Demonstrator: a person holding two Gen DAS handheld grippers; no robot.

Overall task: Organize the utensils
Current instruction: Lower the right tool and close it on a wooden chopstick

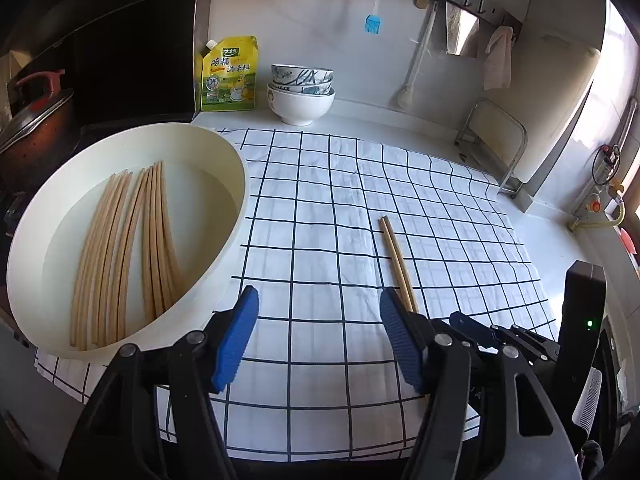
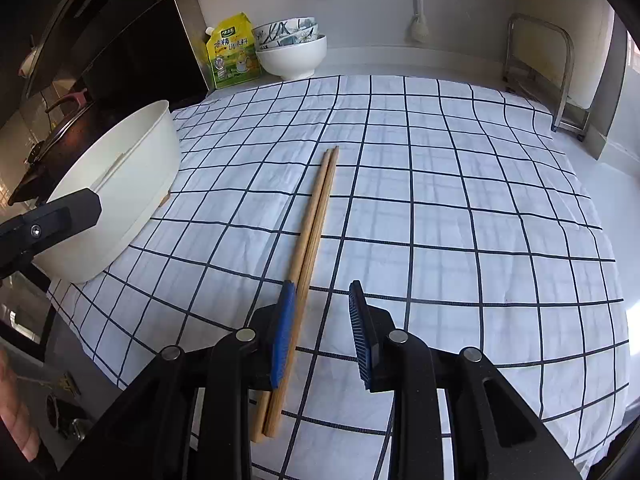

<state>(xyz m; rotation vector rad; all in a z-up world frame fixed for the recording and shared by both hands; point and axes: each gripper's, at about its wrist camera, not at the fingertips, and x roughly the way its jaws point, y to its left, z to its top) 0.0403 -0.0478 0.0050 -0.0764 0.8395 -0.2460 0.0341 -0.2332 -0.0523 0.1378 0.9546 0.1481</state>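
A pair of wooden chopsticks lies side by side on the checked cloth; it also shows in the left wrist view. My right gripper is open, its jaws straddling the pair's near part, the left pad beside the sticks. A cream basin at the left holds several more chopsticks in water. My left gripper is open and empty, above the cloth between the basin and the pair. The basin's wall shows in the right wrist view.
Stacked bowls and a yellow seasoning pouch stand at the back wall. A metal rack stands at the back right. A dark pot with a lid sits left of the basin. A blue brush hangs on the wall.
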